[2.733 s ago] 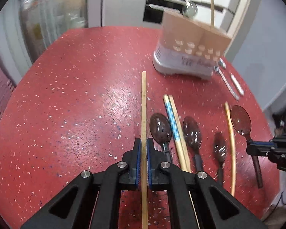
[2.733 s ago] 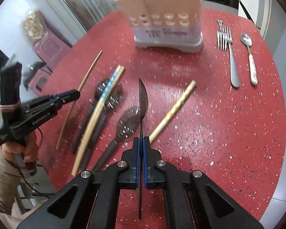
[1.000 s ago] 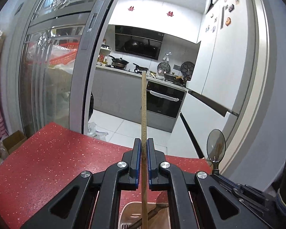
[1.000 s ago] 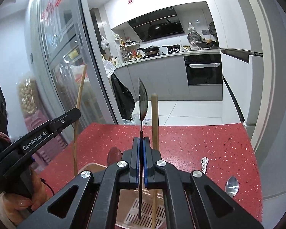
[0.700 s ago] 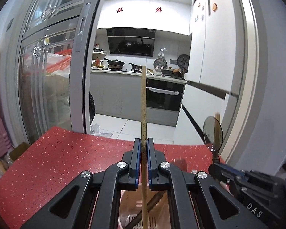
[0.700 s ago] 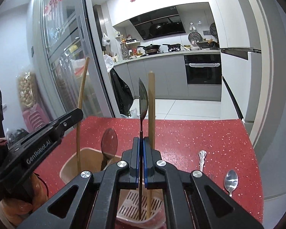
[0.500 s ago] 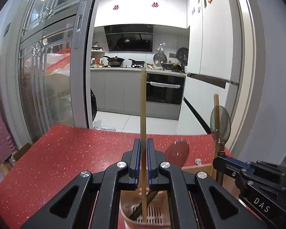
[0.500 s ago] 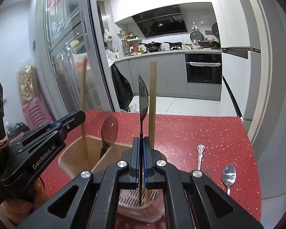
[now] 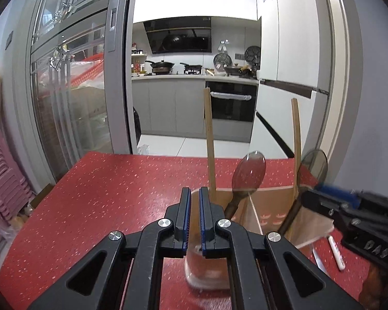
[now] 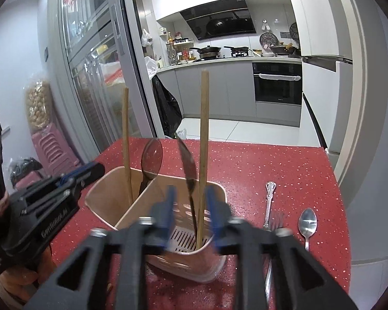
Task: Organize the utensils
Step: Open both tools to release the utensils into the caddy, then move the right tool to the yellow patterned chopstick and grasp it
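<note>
We find the utensil holder (image 10: 111, 201) standing on the red surface (image 10: 271, 165). Its near compartment holds a dark spoon (image 10: 187, 165) and a chopstick (image 10: 203, 155), both upright; the far one holds another chopstick (image 10: 126, 139) and a dark spoon (image 10: 152, 160). The right gripper (image 10: 190, 206) tilts down over the holder, its jaws opening, the spoon handle loose between them. The left gripper (image 9: 194, 214) is pressed together, gripping nothing. A fork (image 10: 269, 204) and metal spoon (image 10: 307, 224) lie beside the holder.
</note>
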A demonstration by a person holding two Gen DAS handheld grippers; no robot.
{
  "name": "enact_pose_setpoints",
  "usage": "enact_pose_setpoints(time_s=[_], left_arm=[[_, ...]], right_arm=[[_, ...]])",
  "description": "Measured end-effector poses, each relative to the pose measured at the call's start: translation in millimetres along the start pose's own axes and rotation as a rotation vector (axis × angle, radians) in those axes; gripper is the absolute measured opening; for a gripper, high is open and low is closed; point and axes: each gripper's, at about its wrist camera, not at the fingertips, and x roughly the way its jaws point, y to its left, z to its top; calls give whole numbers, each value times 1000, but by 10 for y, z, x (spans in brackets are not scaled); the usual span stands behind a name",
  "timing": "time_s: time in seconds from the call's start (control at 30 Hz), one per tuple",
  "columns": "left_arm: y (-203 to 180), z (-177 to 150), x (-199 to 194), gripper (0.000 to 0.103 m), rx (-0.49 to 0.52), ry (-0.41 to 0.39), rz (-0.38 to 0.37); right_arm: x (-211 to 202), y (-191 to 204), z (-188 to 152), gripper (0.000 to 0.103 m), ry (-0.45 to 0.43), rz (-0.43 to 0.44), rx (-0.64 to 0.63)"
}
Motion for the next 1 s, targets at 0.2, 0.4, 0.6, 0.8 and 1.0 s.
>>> enact_pose_setpoints(time_s=[0.2,0.4,0.6,0.8,1.0], left_arm=[[110,-70,-181,31,-26,44,4],[182,-253,-353,31,-14,109,20],[220,-545,-528,31,2,204,22],[268,-903,-677,31,15,295,24],[437,-1221,-783,32,-24,360,17]], right_arm=[[-253,10,41,54,-26,7,25],[-456,68,-79,69,26,20,40],[-523,102,-413,80,173,24,82],[-561,59,-804,81,328,30,168],[-607,49,-1099,81,423,8,213]])
